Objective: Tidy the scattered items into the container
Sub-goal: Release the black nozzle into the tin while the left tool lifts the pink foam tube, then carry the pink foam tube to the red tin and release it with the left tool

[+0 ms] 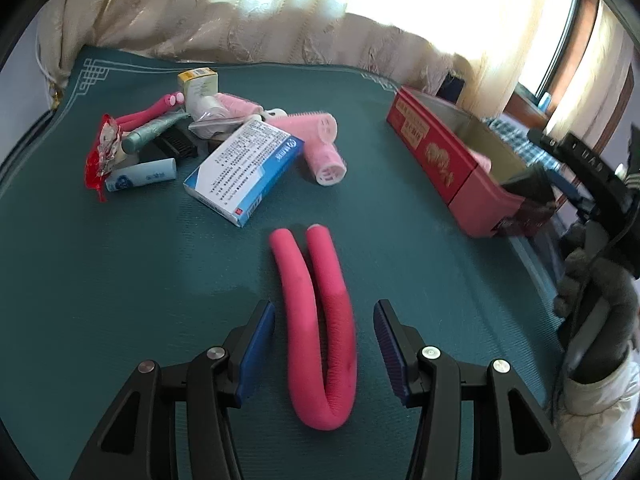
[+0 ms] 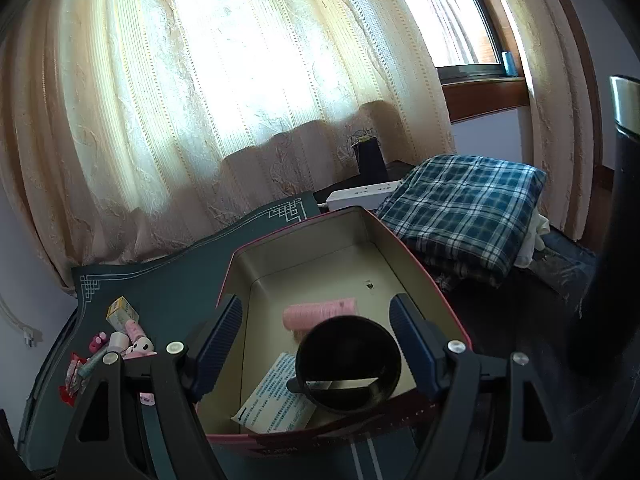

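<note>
a teal mat (image 1: 400, 184) covers the table in front of a pale curtain (image 2: 224, 80). your left gripper (image 1: 324, 344) stands partly open, its blue pads clear on either side of a pink foam roller (image 1: 320, 320) bent into a u; the bend lies nearest you and both ends point away toward the pile. beyond sit a blue-and-white carton (image 1: 244, 172) and a pink hair curler (image 1: 320, 140). your right gripper (image 2: 316, 340) gapes wide over the red tin (image 2: 344, 232), gripping nothing; a black bowl (image 2: 348, 368), a pink curler (image 2: 320, 312) and a leaflet (image 2: 276, 396) lie inside.
</note>
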Action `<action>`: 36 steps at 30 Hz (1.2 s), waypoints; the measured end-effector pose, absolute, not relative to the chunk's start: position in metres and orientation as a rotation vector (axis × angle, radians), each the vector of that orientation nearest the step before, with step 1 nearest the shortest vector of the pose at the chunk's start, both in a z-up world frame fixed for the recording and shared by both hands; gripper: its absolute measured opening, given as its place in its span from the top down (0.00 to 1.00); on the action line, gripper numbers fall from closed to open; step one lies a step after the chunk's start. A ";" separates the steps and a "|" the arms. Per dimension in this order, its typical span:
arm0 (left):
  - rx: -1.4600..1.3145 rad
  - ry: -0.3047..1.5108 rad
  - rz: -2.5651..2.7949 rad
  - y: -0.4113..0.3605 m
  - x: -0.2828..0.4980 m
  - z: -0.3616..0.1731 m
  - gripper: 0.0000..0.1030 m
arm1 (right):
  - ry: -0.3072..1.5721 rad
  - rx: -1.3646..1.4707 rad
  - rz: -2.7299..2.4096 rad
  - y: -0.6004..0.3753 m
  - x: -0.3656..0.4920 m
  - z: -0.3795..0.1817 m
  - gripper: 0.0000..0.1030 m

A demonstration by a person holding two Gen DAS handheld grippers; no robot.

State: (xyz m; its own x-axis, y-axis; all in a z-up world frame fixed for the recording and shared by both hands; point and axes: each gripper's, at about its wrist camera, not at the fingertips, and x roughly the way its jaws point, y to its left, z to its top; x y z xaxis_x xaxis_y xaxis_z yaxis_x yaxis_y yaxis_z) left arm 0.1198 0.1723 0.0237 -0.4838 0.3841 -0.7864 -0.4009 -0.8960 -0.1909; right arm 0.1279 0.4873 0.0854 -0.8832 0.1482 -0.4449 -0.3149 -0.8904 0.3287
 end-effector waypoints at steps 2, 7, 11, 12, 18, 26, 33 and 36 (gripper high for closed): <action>-1.257 0.056 2.381 0.176 0.119 0.020 0.49 | 0.581 -0.603 2.788 0.486 0.129 0.084 0.23; -1.243 0.055 2.392 0.176 0.118 0.020 0.67 | 0.632 -0.713 2.913 0.480 0.120 0.076 0.23; -1.214 0.035 2.401 0.175 0.119 0.026 0.68 | 0.664 -0.710 2.901 0.484 0.119 0.071 0.23; -1.203 0.033 2.404 0.175 0.119 0.029 0.68 | 0.639 -0.676 2.880 0.485 0.122 0.072 0.23; -1.134 0.040 2.395 0.189 0.115 0.049 0.68 | 0.536 -0.495 2.754 0.491 0.142 0.077 0.23; -1.044 0.082 2.283 0.250 0.103 0.077 0.68 | 0.451 -0.403 2.624 0.492 0.152 0.078 0.22; -0.944 0.080 2.169 0.312 0.086 0.106 0.68 | 0.431 -0.345 2.587 0.492 0.159 0.083 0.22; -0.916 0.085 2.147 0.336 0.076 0.113 0.68 | 0.452 -0.335 2.589 0.496 0.162 0.083 0.22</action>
State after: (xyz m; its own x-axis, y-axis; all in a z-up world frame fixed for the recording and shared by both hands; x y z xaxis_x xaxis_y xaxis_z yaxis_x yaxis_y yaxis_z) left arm 0.0757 0.3364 0.1126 -0.4320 0.6391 -0.6364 -0.6873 -0.6902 -0.2265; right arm 0.1623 0.4957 0.0833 -0.8513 0.4208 -0.3134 -0.5021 -0.8266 0.2541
